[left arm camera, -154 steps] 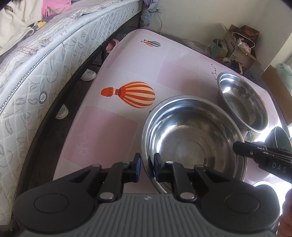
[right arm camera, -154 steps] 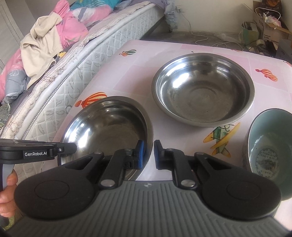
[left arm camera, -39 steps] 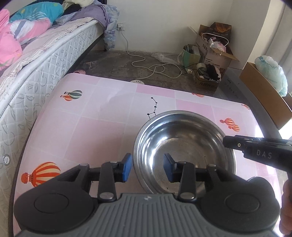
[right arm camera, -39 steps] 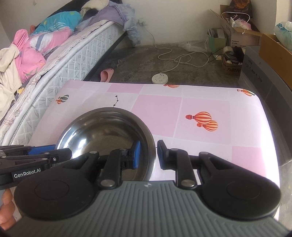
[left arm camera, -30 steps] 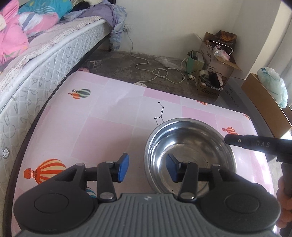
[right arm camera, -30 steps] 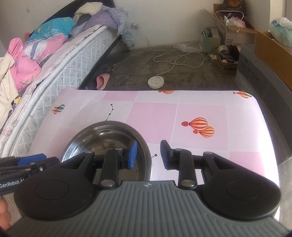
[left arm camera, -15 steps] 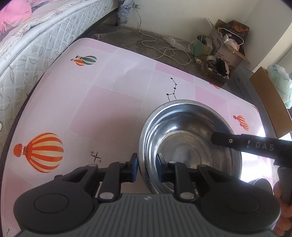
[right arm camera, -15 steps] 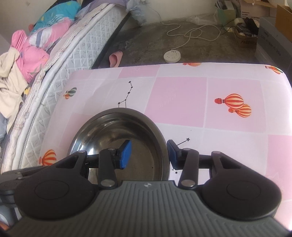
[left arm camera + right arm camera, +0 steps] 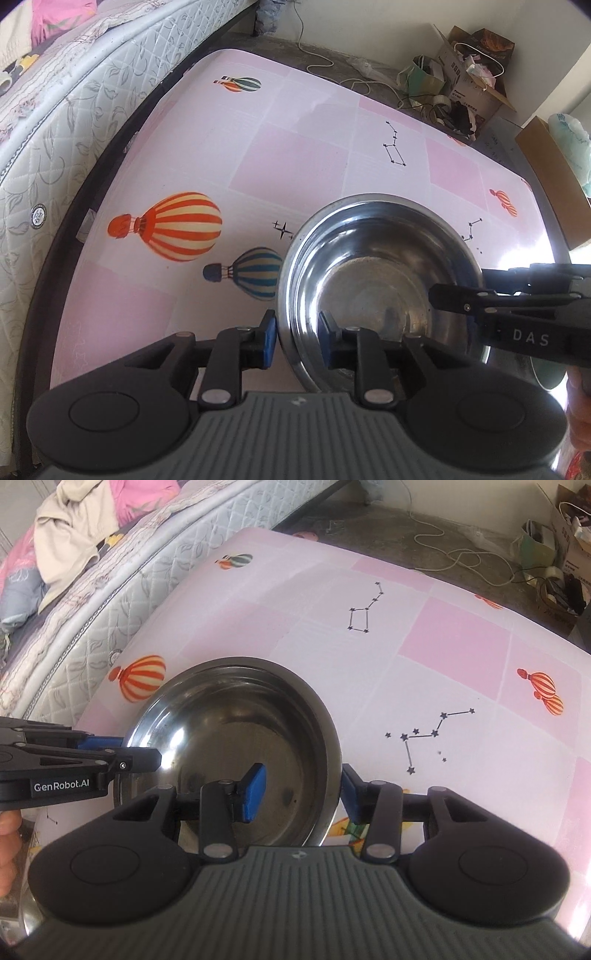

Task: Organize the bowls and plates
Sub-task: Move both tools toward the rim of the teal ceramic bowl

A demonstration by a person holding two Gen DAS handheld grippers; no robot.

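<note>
A steel bowl (image 9: 380, 280) (image 9: 236, 723) rests on the pink balloon-print table (image 9: 295, 158). My left gripper (image 9: 295, 343) straddles the bowl's left rim, one blue pad outside and one inside against the wall. It grips the rim while its jaws begin opening. My right gripper (image 9: 303, 792) straddles the opposite rim with its pads wide apart, and only the outer pad is near the steel. Each gripper shows in the other's view: the right gripper (image 9: 458, 291) at that view's right side, the left gripper (image 9: 125, 751) at the left side.
A mattress (image 9: 55, 110) runs along the table's left edge with a dark gap between. Cardboard boxes and bags (image 9: 476, 74) stand on the floor beyond the far corner. A dark bowl's rim (image 9: 546, 380) peeks out under the right gripper. A shiny steel rim (image 9: 26, 912) shows near my left hand.
A second ago both grippers stood open over the bowl's rims. The left one then closed on its rim, the right one widened, and the bowl slid across the cloth toward the balloon prints.
</note>
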